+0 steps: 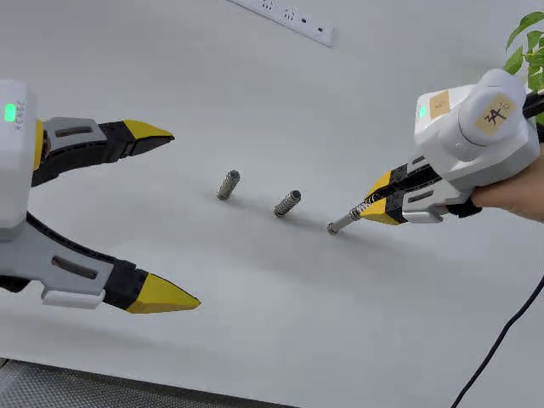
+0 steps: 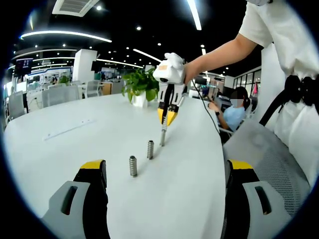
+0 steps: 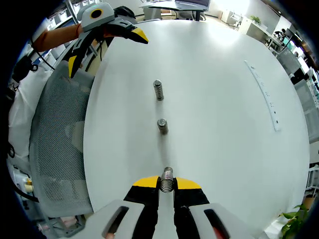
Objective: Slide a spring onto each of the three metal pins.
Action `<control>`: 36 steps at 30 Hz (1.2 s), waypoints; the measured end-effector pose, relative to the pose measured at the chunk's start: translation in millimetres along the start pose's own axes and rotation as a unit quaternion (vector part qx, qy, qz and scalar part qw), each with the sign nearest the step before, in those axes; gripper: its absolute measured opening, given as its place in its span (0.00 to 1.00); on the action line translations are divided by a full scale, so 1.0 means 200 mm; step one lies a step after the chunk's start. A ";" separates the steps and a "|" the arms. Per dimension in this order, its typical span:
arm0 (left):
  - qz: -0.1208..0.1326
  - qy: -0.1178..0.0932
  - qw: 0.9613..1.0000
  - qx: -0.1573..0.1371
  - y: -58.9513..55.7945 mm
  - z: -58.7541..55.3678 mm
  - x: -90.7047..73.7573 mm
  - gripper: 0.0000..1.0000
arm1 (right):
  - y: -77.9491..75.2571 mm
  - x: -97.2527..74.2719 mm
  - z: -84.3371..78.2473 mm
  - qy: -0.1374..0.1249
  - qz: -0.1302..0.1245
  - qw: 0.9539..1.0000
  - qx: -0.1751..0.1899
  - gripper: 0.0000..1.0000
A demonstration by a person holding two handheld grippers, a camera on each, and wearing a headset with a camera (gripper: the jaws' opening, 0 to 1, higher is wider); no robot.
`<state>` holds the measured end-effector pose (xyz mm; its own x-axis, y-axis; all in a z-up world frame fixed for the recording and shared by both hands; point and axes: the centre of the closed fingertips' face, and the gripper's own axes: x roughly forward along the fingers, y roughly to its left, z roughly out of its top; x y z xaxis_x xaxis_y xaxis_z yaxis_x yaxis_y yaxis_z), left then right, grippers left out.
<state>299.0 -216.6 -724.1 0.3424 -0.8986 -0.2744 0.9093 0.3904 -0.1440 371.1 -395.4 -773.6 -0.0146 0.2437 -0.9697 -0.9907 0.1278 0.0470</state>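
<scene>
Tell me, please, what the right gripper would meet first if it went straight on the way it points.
Probably the table: the right gripper points down at it, and the pin held in its tongs seems to touch it with its tip.

Tabletop (image 1: 255, 323) matt, smooth; 3 springs (image 1: 288, 203) shiny metal; right hand-held gripper (image 1: 371, 206) glossy plastic shell.

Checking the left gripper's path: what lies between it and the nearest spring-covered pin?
Bare white table; the head view shows nothing between the left gripper and that spring-covered metal pin.
</scene>
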 end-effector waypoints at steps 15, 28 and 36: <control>0.000 0.002 1.000 -0.003 0.00 -0.01 0.00 0.99 | 0.01 0.07 -0.02 0.002 0.004 1.000 -0.001 0.06; -0.001 0.001 1.000 -0.006 0.01 -0.03 0.00 0.99 | 0.00 0.14 -0.03 0.006 0.008 1.000 0.001 0.07; -0.002 0.000 1.000 -0.007 0.01 -0.03 0.00 0.99 | 0.00 0.18 -0.04 0.011 0.010 1.000 -0.002 0.07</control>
<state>299.7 -215.2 -730.8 0.3390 -0.8998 -0.2745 0.9069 0.3902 -0.1590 370.0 -394.3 -811.3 -0.0368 0.2252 -0.9736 -0.9906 0.1201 0.0653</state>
